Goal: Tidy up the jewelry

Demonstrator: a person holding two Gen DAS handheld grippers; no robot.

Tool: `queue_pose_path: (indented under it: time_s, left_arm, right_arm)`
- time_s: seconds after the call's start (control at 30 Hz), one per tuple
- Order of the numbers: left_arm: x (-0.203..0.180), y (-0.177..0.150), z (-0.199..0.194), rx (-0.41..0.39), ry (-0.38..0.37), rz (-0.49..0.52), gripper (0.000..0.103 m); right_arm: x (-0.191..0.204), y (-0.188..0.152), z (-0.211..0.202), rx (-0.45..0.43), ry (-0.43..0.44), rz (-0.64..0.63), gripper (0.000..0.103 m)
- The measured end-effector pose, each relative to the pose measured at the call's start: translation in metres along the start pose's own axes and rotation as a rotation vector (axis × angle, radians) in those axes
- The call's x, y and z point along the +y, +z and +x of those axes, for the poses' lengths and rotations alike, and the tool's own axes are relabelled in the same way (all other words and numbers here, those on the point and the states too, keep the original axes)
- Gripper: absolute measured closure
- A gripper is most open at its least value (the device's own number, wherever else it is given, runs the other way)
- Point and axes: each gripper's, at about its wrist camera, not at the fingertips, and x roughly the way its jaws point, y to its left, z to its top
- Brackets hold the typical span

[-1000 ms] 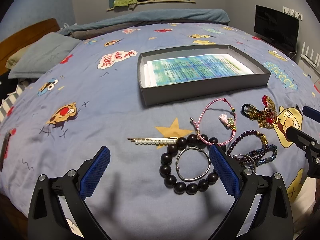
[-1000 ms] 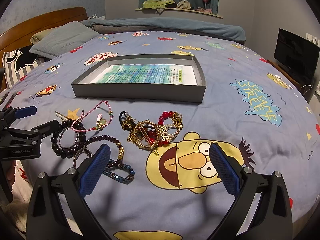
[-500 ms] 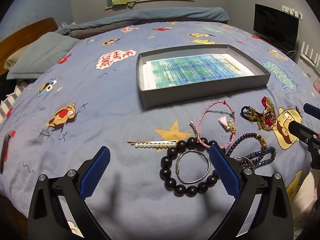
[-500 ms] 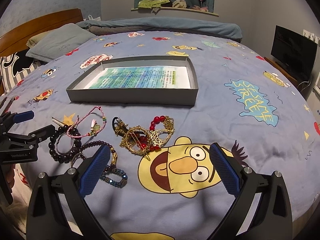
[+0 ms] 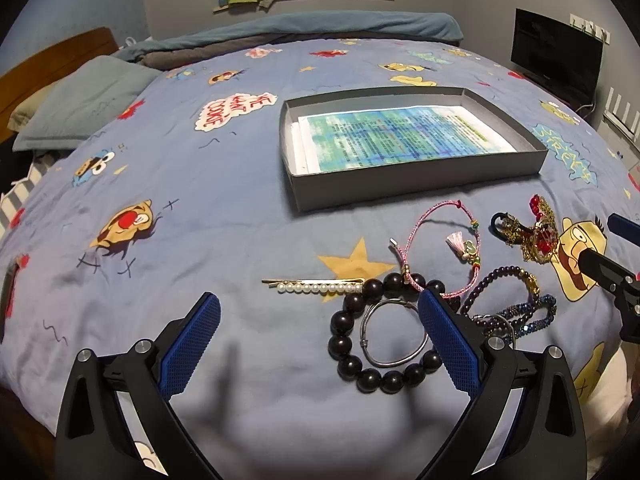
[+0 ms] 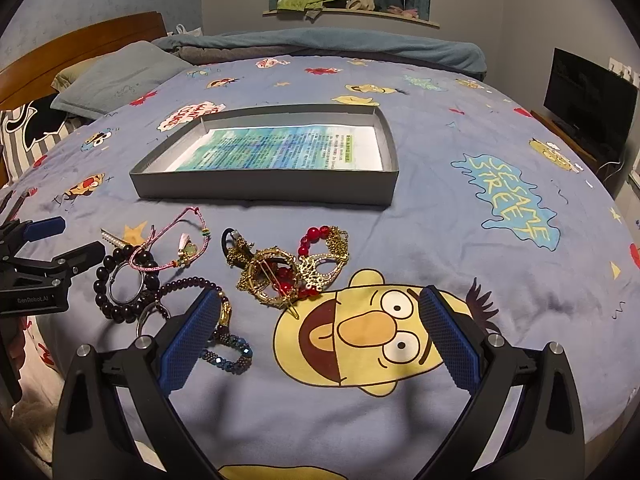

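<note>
Left claw [image 5: 318, 314] spread wide; right claw [image 6: 320, 314] likewise, both empty.

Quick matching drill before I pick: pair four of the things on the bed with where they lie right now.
Things:
1. silver bangle
2. pearl hair clip
3. printed sheet
4. gold and red piece

Places:
A. inside the grey box
B. left of the dark bead bracelet, its right end touching it
C. inside the dark bead bracelet's ring
D. just above the yellow cartoon face on the bedspread

Pairs: 1-C, 2-B, 3-A, 4-D
</note>
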Motion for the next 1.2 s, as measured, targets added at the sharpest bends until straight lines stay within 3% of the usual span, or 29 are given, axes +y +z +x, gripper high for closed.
queue_pose_path:
  time_s: [0.97,1.2]
  left_arm:
    - [-0.001,0.007,0.002,-0.002,-0.003,0.008,0.005]
    - [-0.003,0.015,0.006,-0.031,-0.052,0.024,0.005]
  right_arm:
    - [-0.003,0.003,0.000,-0.001,-0.001,0.003,0.005]
    - [-0.004,0.003,0.005,0.007,0.020,0.009,0.005]
